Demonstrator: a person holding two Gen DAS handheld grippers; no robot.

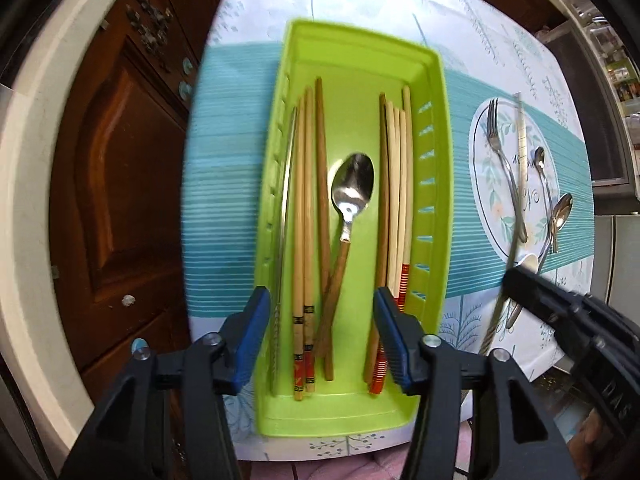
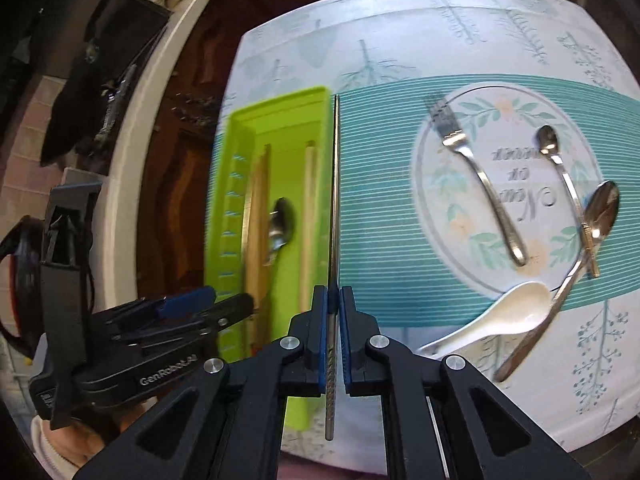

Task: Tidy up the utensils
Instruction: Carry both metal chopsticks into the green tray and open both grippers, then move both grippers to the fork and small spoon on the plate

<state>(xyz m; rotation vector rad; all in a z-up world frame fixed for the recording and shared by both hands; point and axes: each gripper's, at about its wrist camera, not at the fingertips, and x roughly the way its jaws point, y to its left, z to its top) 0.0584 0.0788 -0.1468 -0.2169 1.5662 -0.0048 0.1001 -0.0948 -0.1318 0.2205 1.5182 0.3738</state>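
Observation:
My left gripper (image 1: 322,320) hangs open, pointing down over the near end of the green tray (image 1: 436,184). In the tray lie a spoon with a wooden handle (image 1: 354,184), wooden chopsticks (image 1: 308,200) along both sides and a thin metal stick (image 1: 286,200) by the left wall. None of them touches the pads. My right gripper (image 2: 333,304) is shut on a metal chopstick (image 2: 335,200), held above the cloth just right of the tray (image 2: 240,120). The left gripper (image 2: 216,300) shows at the lower left of the right wrist view.
On a round flowered print to the right lie a fork (image 2: 480,176), a small spoon (image 2: 560,168), a larger spoon (image 2: 600,216) and a white ceramic spoon (image 2: 504,316). A brown wooden cabinet (image 1: 120,180) stands beyond the table's left edge.

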